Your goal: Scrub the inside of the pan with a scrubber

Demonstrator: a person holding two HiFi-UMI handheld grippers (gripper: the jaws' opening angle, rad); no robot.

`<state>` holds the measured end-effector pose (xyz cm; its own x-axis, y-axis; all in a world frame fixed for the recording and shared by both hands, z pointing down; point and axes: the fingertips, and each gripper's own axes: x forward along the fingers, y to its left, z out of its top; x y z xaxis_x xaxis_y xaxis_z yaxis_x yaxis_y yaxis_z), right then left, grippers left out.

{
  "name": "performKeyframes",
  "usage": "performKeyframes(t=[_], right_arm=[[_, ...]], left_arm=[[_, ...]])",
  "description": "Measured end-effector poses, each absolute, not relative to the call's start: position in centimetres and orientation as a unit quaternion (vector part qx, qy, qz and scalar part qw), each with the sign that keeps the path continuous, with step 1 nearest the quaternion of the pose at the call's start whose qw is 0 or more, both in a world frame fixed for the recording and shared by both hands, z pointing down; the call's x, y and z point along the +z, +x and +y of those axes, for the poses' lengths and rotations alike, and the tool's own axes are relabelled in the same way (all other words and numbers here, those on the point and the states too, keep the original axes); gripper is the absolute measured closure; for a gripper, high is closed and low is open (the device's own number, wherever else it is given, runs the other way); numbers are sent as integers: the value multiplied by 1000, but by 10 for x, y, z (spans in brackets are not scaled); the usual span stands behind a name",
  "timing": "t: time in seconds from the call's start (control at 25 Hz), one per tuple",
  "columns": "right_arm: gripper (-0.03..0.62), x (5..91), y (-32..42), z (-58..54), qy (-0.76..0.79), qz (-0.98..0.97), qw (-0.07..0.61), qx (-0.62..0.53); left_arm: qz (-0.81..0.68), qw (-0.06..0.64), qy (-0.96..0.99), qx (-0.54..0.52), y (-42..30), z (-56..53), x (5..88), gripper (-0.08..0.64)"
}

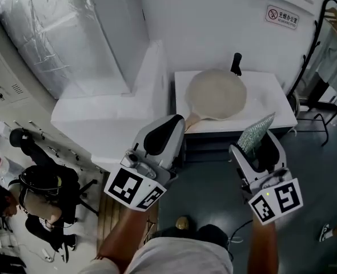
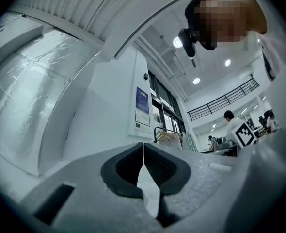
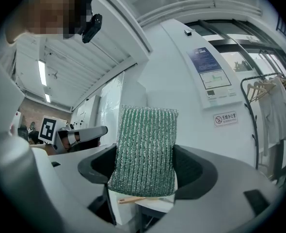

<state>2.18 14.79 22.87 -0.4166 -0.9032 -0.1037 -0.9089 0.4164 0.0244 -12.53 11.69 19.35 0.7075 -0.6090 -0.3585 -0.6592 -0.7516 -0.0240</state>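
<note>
Now the pan (image 1: 216,93) sits on the white desk (image 1: 271,99) at twelve o'clock, its handle (image 1: 192,120) pointing to seven. Over there the left gripper (image 1: 176,120) has its jaws together on nothing, tip near that handle. At five o'clock of the pan, the right gripper (image 1: 264,138) has its jaws clamped on the green scrubber (image 1: 256,131), upright, apart from the pan.

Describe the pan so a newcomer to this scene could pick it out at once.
Find the white table against the far wall. The pan lies on its left half: round, pale beige, with a light handle, unlike the black object behind it.
</note>
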Motion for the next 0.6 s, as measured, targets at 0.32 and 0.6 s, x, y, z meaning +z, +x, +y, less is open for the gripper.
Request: performKeyframes(t=[0.32,0.6], right_arm=[[241,228,34,100,-545,837,27,40],[241,230,56,46,-529,847,31,39]], left_arm=[[334,59,-925,170,-106,67,200,543],[350,54,-921,165,-84,15,204,542]])
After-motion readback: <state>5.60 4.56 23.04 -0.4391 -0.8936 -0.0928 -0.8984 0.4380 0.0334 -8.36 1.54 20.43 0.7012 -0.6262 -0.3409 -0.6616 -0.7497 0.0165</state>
